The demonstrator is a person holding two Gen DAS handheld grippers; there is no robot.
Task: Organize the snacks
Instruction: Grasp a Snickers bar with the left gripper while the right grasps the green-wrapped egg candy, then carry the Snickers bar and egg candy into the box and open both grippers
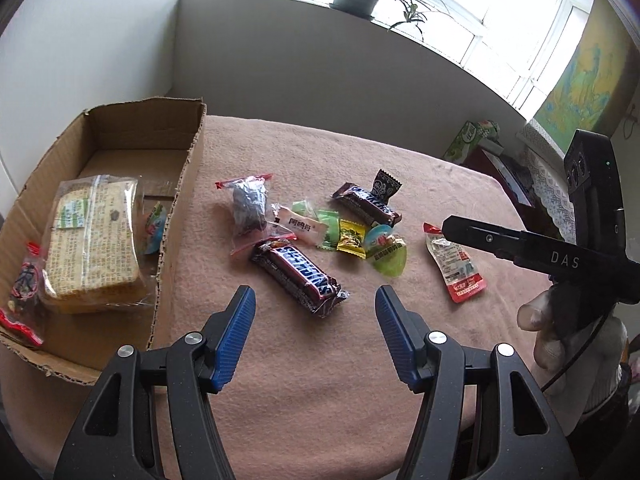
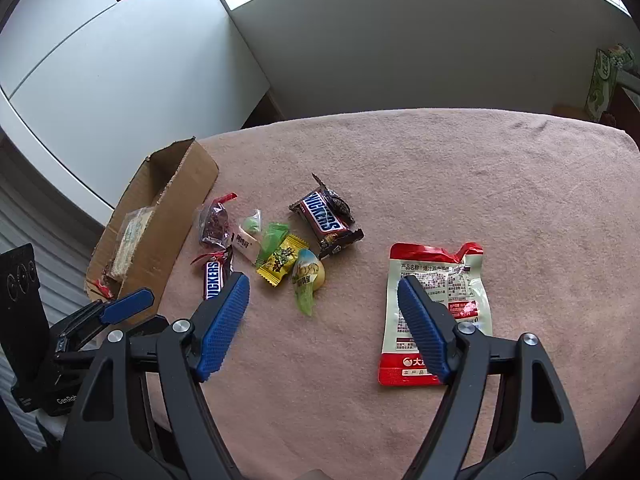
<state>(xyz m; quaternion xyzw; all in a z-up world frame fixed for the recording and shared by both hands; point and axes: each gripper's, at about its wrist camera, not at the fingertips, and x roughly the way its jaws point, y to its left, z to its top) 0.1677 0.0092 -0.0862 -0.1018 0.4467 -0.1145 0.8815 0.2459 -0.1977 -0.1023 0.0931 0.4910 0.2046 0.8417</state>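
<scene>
Brown Snickers bar (image 1: 299, 275), red-and-white pouch (image 2: 436, 312), pink tablecloth (image 2: 440, 184).

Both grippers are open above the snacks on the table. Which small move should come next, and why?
Probably lower the left gripper onto the near Snickers bar and close. Its jaws are open and empty, the bar lies loose on the cloth just ahead, and the cardboard box that already holds snacks stands close beside it.

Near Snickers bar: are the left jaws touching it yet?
Apart. The left wrist view shows the left gripper open, with bare cloth between its jaws and the near Snickers bar just beyond.
</scene>
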